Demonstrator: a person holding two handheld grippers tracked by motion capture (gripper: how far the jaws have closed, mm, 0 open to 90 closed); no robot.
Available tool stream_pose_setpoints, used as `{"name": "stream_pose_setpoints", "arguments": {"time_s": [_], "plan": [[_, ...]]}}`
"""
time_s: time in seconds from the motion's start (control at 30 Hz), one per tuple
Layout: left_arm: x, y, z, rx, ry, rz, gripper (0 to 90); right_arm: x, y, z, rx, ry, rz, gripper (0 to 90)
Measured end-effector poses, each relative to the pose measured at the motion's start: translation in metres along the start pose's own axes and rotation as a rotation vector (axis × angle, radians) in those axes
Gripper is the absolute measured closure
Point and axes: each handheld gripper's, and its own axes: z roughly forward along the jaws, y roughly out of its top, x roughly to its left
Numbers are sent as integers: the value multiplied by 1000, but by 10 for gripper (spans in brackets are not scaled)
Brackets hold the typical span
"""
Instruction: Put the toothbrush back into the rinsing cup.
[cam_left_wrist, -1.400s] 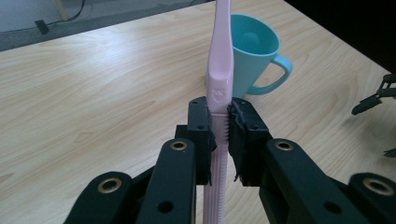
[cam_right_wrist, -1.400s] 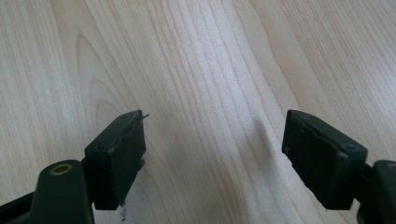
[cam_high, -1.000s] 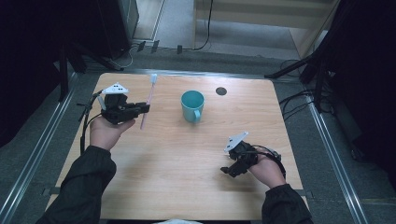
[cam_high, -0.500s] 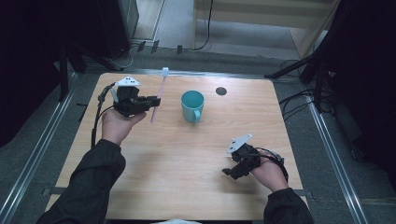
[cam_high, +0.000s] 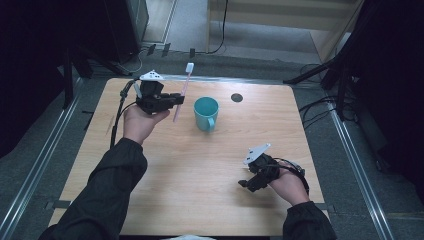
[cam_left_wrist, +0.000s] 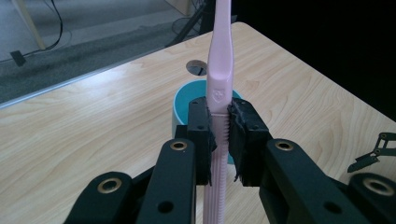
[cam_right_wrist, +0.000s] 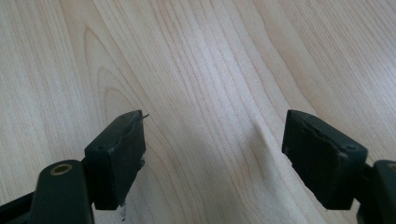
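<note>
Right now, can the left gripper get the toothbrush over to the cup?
Probably yes: the left gripper is shut on the toothbrush just left of the cup, whose mouth is open, and nothing stands between them.

The toothbrush (cam_left_wrist: 219, 70) was pale pink, its head (cam_high: 189, 67) white, with fine ridges along the handle below the black jaws that pinched it. Just beyond those jaws the cup (cam_high: 206, 113) was teal, a shade darker inside. The left gripper (cam_high: 176, 100) was black, with brass-coloured rivets at its joints and a light grey plate on top. The right gripper (cam_right_wrist: 212, 158) was black too, with the same grey plate and one brass rivet showing. Under it the table (cam_right_wrist: 196, 70) was light wood with long, flowing grain lines. A small dark round spot (cam_high: 237, 97) marked the table past the cup. Both sleeves were black.
</note>
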Motion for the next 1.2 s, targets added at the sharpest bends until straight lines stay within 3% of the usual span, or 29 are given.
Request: {"name": "stream_pose_setpoints", "arguments": {"time_s": [0.57, 1.2], "plan": [[-12, 30, 36, -2, -22, 18, 789, 0, -1, -1, -3, 0, 3, 213], [-15, 40, 77, 14, -14, 26, 789, 0, -1, -1, -4, 0, -6, 213]]}}
